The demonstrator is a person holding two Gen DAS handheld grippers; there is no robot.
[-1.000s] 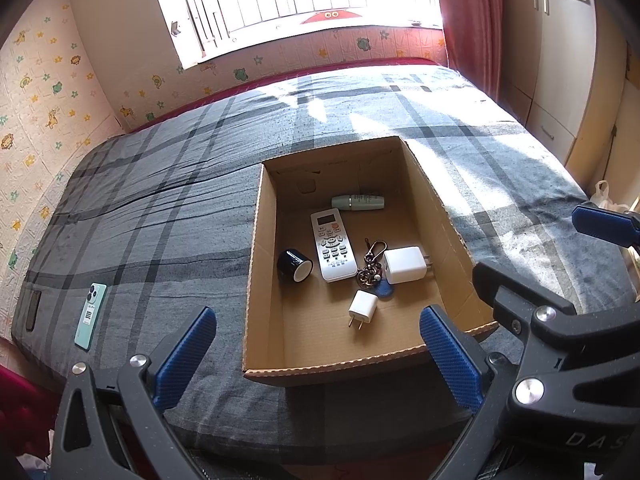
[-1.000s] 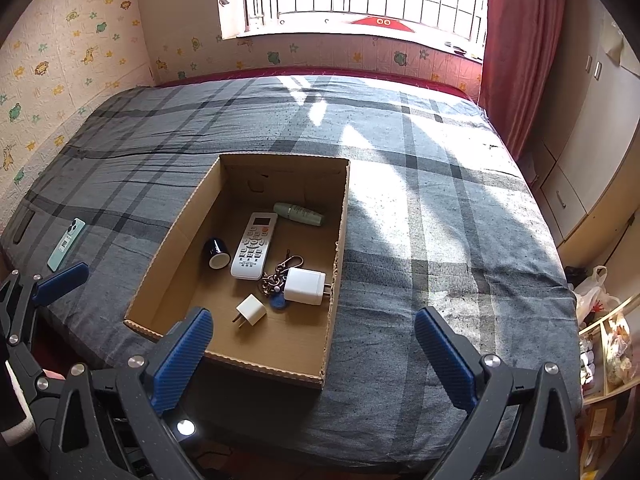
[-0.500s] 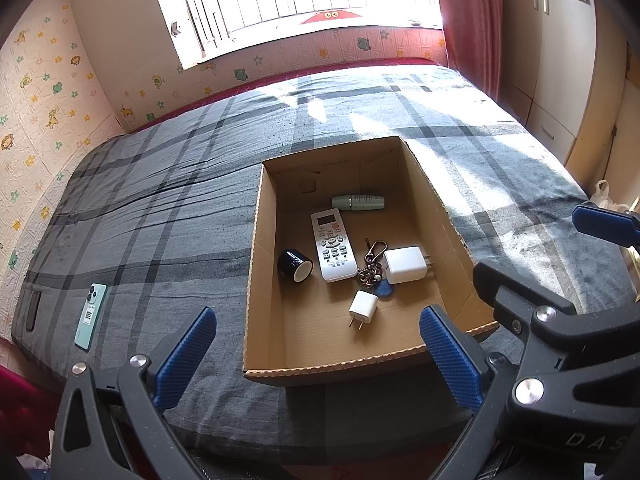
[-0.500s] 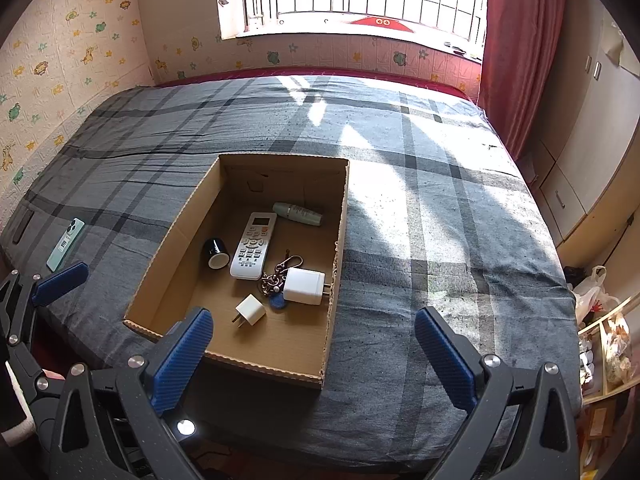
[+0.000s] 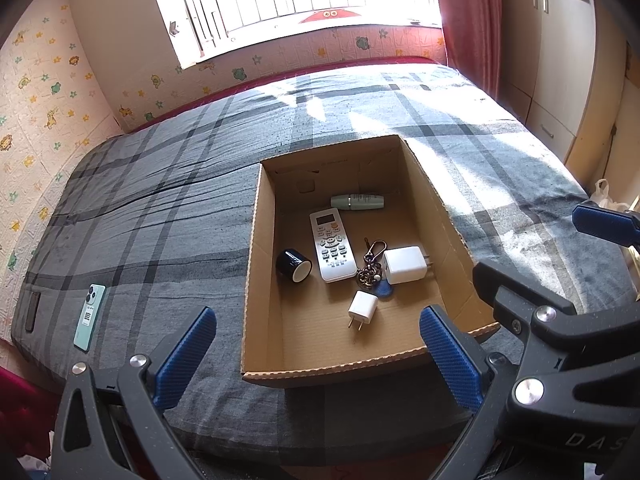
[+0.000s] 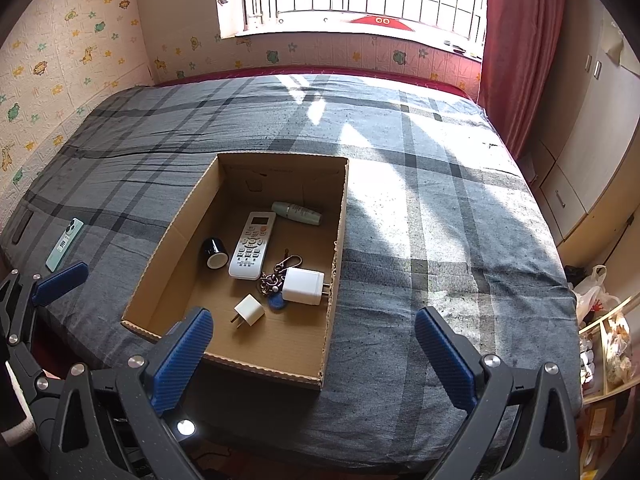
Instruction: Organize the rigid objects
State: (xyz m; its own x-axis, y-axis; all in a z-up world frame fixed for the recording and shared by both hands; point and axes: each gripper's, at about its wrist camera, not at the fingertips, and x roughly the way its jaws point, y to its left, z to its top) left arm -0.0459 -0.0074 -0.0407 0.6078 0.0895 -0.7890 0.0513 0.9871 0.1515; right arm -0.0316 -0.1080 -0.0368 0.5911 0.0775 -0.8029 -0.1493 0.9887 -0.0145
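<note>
An open cardboard box [image 5: 256, 264] [image 6: 338, 240] lies on the bed. Inside lie a white remote [image 5: 332, 245] [image 6: 252, 245], a pale green tube [image 5: 357, 201] [image 6: 297, 213], a dark blue cup on its side [image 5: 294, 266] [image 6: 214, 253], a keyring with a blue fob [image 5: 374, 270] [image 6: 276, 280], a large white charger [image 5: 404, 265] [image 6: 303, 285] and a small white plug [image 5: 363, 307] [image 6: 249, 311]. A mint green phone [image 5: 89, 305] [image 6: 65, 243] lies on the bed left of the box. My left gripper [image 5: 316, 356] and right gripper [image 6: 314, 356] are both open and empty, held before the bed's near edge.
The grey plaid bed [image 6: 420, 200] fills the room up to the window wall. A red curtain [image 6: 520, 40] and wooden cabinets [image 6: 592, 152] stand on the right. A shelf with small items [image 6: 608, 352] and a plastic bag [image 6: 592, 292] sit at the lower right.
</note>
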